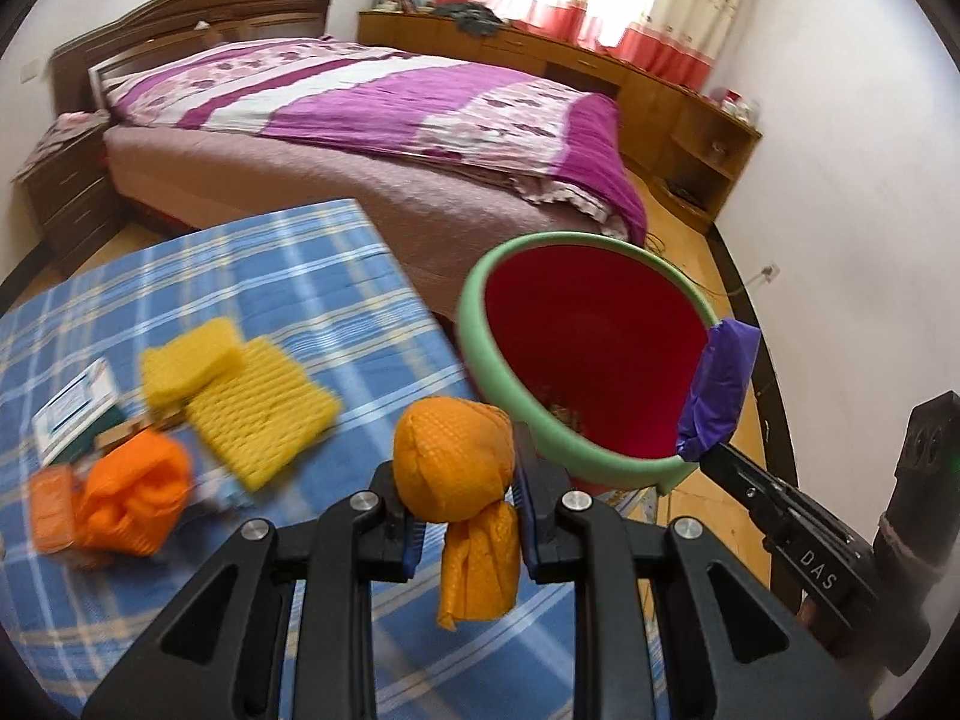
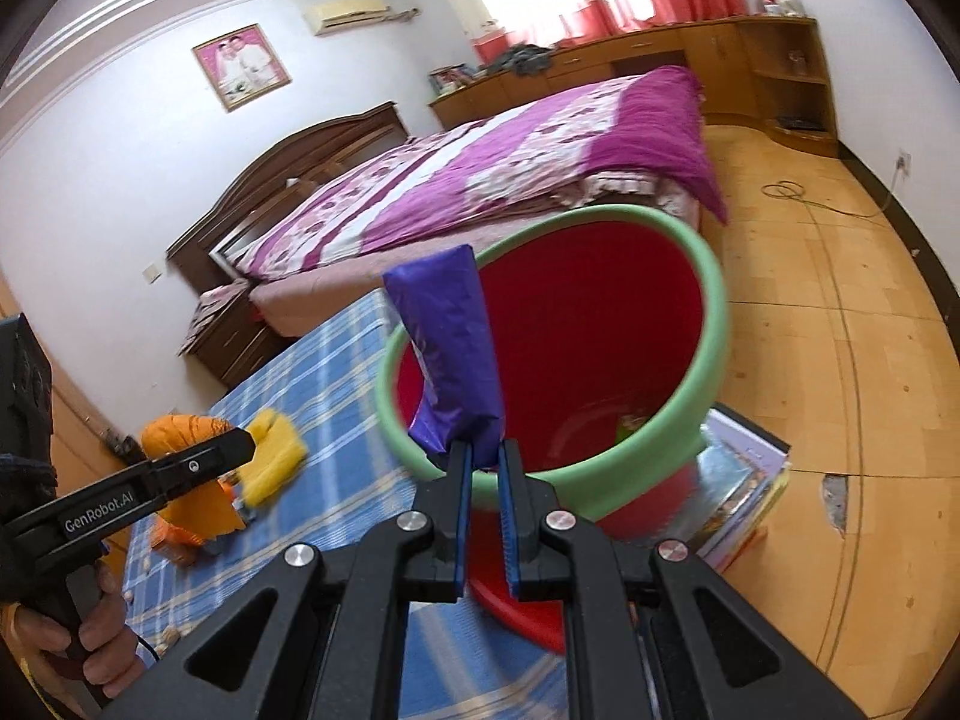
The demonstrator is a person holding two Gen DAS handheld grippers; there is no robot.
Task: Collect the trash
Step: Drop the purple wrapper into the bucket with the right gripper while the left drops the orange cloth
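Observation:
My left gripper (image 1: 459, 486) is shut on an orange mesh wad (image 1: 451, 456), held above the blue plaid table (image 1: 252, 276) just left of the red bin with a green rim (image 1: 591, 354). My right gripper (image 2: 485, 456) is shut on a purple wrapper (image 2: 447, 348), which stands up at the bin's near rim (image 2: 600, 480). In the left wrist view the right gripper (image 1: 699, 450) holds that purple wrapper (image 1: 720, 384) at the bin's right edge. Left on the table lie yellow foam nets (image 1: 240, 396) and another orange mesh piece (image 1: 132, 498). Some trash lies in the bin's bottom.
A small white box (image 1: 75, 405) lies at the table's left. Stacked books (image 2: 744, 492) sit under the bin's right side. A bed with a purple cover (image 1: 372, 114) stands behind the table; wooden cabinets (image 1: 690, 120) line the far wall. A hand (image 2: 78, 630) grips the left tool.

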